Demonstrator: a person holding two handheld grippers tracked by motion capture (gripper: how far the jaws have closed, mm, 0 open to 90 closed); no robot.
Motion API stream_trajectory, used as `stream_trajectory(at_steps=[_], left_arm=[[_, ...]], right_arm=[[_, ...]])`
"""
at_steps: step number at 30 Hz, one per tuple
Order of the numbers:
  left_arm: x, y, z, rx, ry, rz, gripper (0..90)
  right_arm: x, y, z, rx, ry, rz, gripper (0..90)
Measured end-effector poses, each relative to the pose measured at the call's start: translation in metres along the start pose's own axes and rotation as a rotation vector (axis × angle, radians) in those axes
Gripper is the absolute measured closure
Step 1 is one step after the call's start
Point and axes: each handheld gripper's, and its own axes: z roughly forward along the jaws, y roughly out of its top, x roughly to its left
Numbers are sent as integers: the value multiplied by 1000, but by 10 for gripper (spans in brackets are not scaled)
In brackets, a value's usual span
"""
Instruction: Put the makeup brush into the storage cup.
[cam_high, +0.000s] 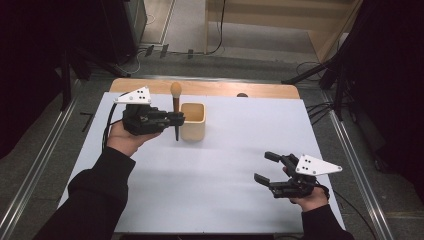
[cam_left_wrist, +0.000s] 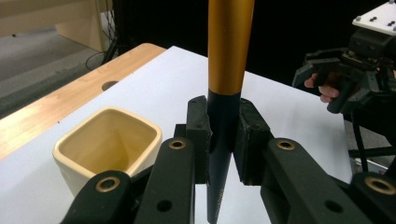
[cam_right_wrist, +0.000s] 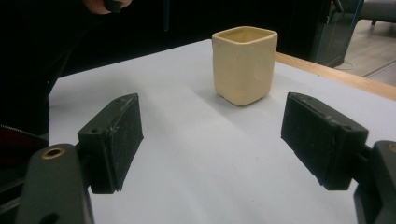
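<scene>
Just beside the cream cup (cam_high: 193, 121) on the worktop (cam_high: 220, 165), your left gripper (cam_high: 176, 118) pinches the brush (cam_high: 176, 110) upright in its fingers (cam_left_wrist: 198, 135), bristles up and cup mouth just to its right, while your right gripper (cam_high: 265, 167) rests spread, well apart.

Cup (cam_high: 193, 121): cream. Brush (cam_high: 176, 111) beside cup: tan head, gold ferrule, black handle. Table cover (cam_high: 225, 170) under cup: white.
</scene>
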Motion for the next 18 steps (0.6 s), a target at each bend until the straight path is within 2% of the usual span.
stream_trajectory(at_steps=[5, 11, 18], left_arm=[[6, 6, 5, -21, 11, 10, 789], [15, 18, 13, -38, 30, -4, 789], [26, 27, 21, -26, 62, 8, 789]], right_arm=[[2, 0, 2, 6, 7, -3, 217], [2, 0, 1, -1, 7, -1, 218], [3, 1, 2, 2, 15, 1, 218]])
